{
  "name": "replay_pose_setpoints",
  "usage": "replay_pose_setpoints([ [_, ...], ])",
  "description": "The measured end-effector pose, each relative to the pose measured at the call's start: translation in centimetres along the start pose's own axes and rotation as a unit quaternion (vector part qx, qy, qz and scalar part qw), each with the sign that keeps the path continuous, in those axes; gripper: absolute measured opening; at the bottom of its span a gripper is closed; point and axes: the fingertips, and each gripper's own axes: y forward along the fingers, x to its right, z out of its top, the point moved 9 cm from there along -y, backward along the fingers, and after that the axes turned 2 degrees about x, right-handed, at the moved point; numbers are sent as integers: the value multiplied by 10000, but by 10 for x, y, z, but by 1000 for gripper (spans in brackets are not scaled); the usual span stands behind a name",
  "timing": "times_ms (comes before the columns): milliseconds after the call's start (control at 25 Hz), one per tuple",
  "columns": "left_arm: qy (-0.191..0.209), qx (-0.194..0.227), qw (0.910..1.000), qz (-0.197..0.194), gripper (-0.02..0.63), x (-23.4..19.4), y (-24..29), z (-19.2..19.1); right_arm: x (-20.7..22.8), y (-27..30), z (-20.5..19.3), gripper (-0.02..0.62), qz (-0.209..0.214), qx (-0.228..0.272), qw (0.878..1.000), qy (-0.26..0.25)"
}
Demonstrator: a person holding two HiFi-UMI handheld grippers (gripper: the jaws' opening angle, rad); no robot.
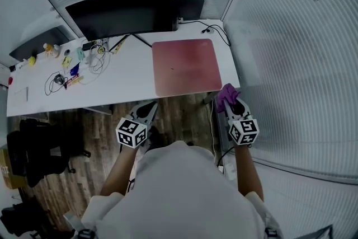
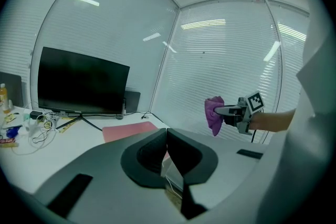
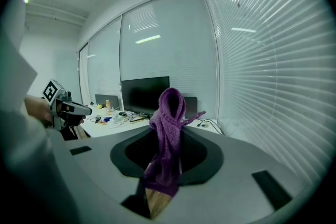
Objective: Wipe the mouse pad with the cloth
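A pink-red mouse pad (image 1: pixel 185 66) lies on the right part of the white desk (image 1: pixel 128 78), in front of the monitor; it also shows as a low strip, the mouse pad (image 2: pixel 128 130), in the left gripper view. My right gripper (image 1: pixel 227 99) hangs just off the desk's front right corner, shut on a purple cloth (image 1: pixel 226 94) that drapes from its jaws, the cloth (image 3: pixel 168 136). My left gripper (image 1: pixel 149 111) is held below the desk's front edge, jaws shut and empty. From the left gripper view the cloth (image 2: pixel 213 114) hangs in the air.
A black monitor (image 1: pixel 124 13) stands at the back of the desk. Cables and small items (image 1: pixel 75 64) clutter the desk's left half. A black office chair (image 1: pixel 33 148) stands on the wooden floor at the left. Window blinds (image 1: pixel 291 53) close in the right side.
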Motion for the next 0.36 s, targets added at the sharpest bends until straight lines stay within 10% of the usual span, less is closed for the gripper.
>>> replay_pose_setpoints([
  [360,-92,55,9999,123,18,-4,3,-6,-1,8,1,121,26,32,10000,48],
])
